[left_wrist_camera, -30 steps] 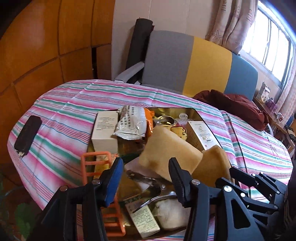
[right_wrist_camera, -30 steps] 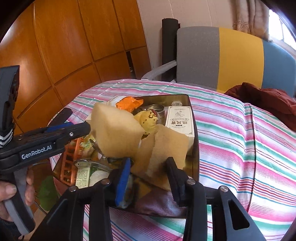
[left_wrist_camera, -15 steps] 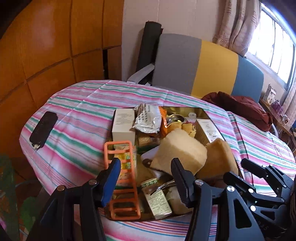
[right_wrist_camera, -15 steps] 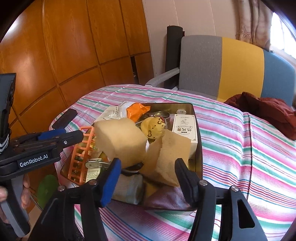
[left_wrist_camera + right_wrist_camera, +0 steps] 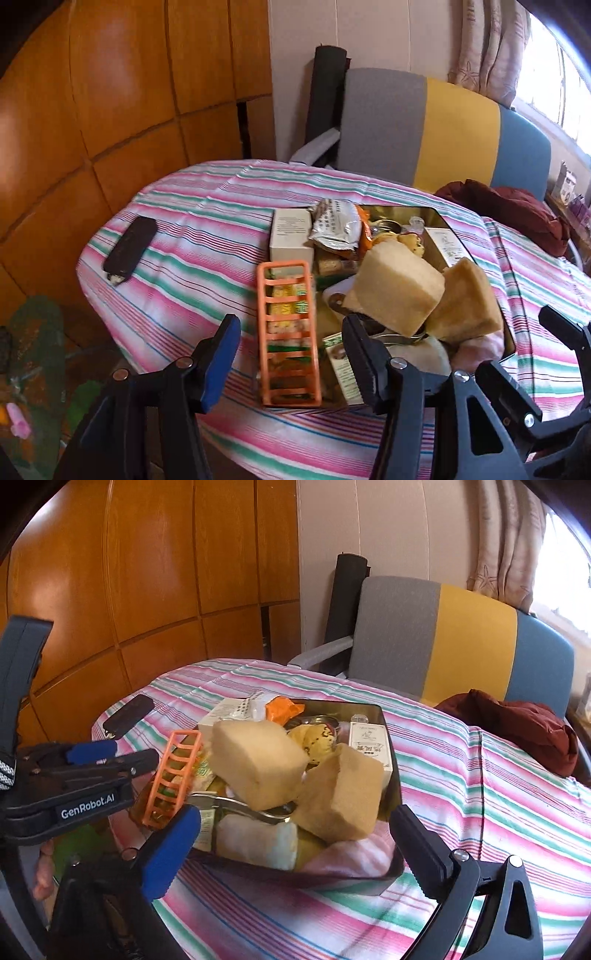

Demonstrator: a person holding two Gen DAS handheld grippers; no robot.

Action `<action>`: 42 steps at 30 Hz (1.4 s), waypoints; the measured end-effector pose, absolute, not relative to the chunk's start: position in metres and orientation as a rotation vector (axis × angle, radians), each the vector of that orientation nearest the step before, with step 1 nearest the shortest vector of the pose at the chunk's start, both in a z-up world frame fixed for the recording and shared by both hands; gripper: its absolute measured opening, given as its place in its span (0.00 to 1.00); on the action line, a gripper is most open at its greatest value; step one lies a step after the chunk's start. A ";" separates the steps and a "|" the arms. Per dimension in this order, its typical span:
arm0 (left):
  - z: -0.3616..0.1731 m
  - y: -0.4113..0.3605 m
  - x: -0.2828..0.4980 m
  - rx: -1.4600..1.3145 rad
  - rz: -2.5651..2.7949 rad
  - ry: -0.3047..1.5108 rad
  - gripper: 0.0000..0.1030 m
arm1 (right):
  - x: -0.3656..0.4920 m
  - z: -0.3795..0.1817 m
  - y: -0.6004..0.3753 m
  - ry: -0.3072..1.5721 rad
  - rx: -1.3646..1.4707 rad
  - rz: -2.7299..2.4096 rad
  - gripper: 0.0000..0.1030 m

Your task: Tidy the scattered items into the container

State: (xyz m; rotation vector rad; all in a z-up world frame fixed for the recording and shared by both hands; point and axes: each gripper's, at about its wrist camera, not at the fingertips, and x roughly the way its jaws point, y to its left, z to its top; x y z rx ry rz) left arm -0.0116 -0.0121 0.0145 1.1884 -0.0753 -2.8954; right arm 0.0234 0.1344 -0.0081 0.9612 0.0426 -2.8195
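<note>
Striped cloth in pink, green and white covers the desk (image 5: pixel 461 775), with wood panelling and a grey, yellow and blue chair (image 5: pixel 443 638) behind it. Nearest the cameras, both grippers hang off the near edge of the desk, empty: the left gripper (image 5: pixel 288 354) has its jaws spread, and the right gripper (image 5: pixel 295 853) has its jaws spread wider, framing the tin (image 5: pixel 388 716). That tin sits on the cloth and is heaped full. At its near end lie a white roll (image 5: pixel 258 840) and pink cloth (image 5: pixel 351 853), with metal tongs (image 5: pixel 240 806) above them. Two tan sponges (image 5: pixel 258 760) lean on the pile, and an orange rack (image 5: pixel 288 332) stands along the left side. Farther back are white boxes (image 5: pixel 290 236), a silver packet (image 5: pixel 332 223) and an orange packet (image 5: pixel 284 709). A black case (image 5: pixel 129 245) lies well apart on the left.
</note>
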 end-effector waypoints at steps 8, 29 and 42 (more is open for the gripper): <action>0.000 -0.042 -0.001 1.315 -2.839 0.029 0.53 | 0.034 -0.014 0.138 -0.168 1.033 -2.737 1.00; -0.020 -0.034 -0.001 1.404 -2.779 -0.048 0.50 | 0.031 -0.025 0.126 0.045 1.161 -2.884 1.00; -0.003 -0.034 0.008 1.359 -2.849 0.002 0.49 | 0.039 -0.022 0.115 0.117 1.100 -2.889 1.00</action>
